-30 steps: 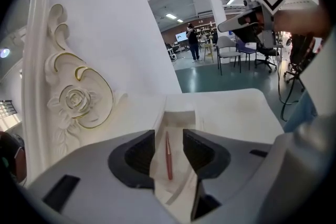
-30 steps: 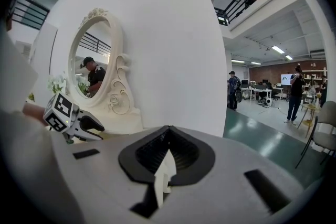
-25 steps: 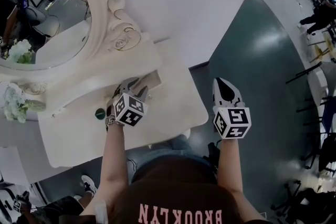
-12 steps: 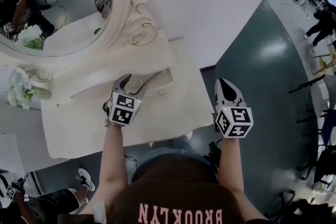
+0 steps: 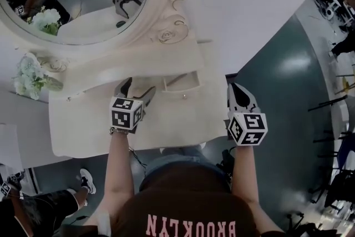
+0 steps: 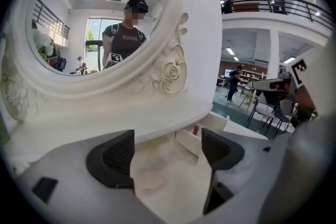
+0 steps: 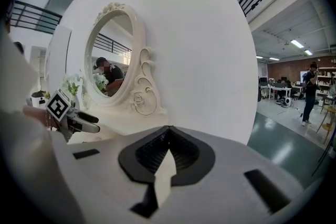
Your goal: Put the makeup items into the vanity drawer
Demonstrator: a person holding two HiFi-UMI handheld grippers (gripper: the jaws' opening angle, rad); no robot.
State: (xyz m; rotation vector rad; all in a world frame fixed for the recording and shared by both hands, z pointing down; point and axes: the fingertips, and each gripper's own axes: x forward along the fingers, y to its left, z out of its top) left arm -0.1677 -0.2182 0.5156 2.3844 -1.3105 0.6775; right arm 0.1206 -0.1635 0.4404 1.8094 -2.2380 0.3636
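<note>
The left gripper hangs low over the white surface. Its fingers have just been opening. They are wide apart now and there is nothing between them.

The right gripper waits past the surface's edge at 3 o'clock, over the floor. Its fingers are closed tight together and hold nothing.

The small drawer is pulled out. It sits near the left gripper, at about 2 o'clock from it. A tiny red thing shows inside the drawer in the left gripper view. It may be a makeup item, but it is too small to tell. No other makeup item shows on the bare surface.

It looks like the left gripper is free to fetch the next item. To do this well, it should keep its fingers wide and find the item first. Then it should come down with one finger on each side and close softly, so the item does not roll or pop out.

It should carry the item right over the open drawer and let go low, so it does not bounce. It should stay clear of the mirror frame at 12 o'clock. It should also not bump the knob, or the drawer may slide shut.
</note>
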